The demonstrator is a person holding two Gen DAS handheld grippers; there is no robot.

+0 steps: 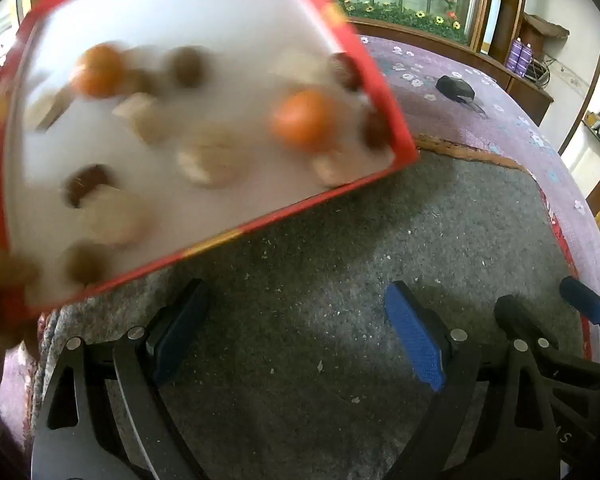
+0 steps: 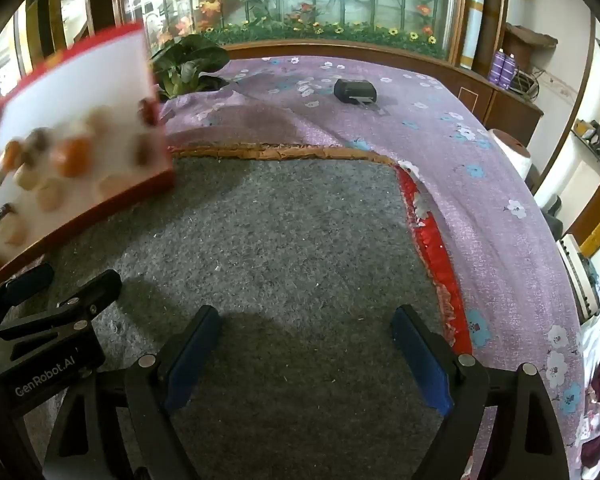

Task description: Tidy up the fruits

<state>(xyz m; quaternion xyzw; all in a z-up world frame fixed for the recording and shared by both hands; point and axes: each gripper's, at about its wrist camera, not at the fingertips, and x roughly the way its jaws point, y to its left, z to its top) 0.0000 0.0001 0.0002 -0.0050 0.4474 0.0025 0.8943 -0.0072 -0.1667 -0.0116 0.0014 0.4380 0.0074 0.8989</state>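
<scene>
Clearly, in the left wrist view a red-rimmed tray (image 1: pixel 204 120) with a white floor is seen tilted above the grey mat (image 1: pixel 340 280), blurred; orange fruits (image 1: pixel 304 120), brown ones and pale ones are scattered loose inside it. The left gripper (image 1: pixel 296 336) is held with fingers spread, nothing between them. At so steep a tilt, fruit could be spilled over the low rim.

In the right wrist view the tray (image 2: pixel 148 188) is seen at far left, well apart from the right gripper (image 2: pixel 306 356), whose fingers are likewise spread and empty over the mat (image 2: pixel 280 240). Spilled fruit might be rolled off onto the purple floral cloth (image 2: pixel 440 128).
</scene>
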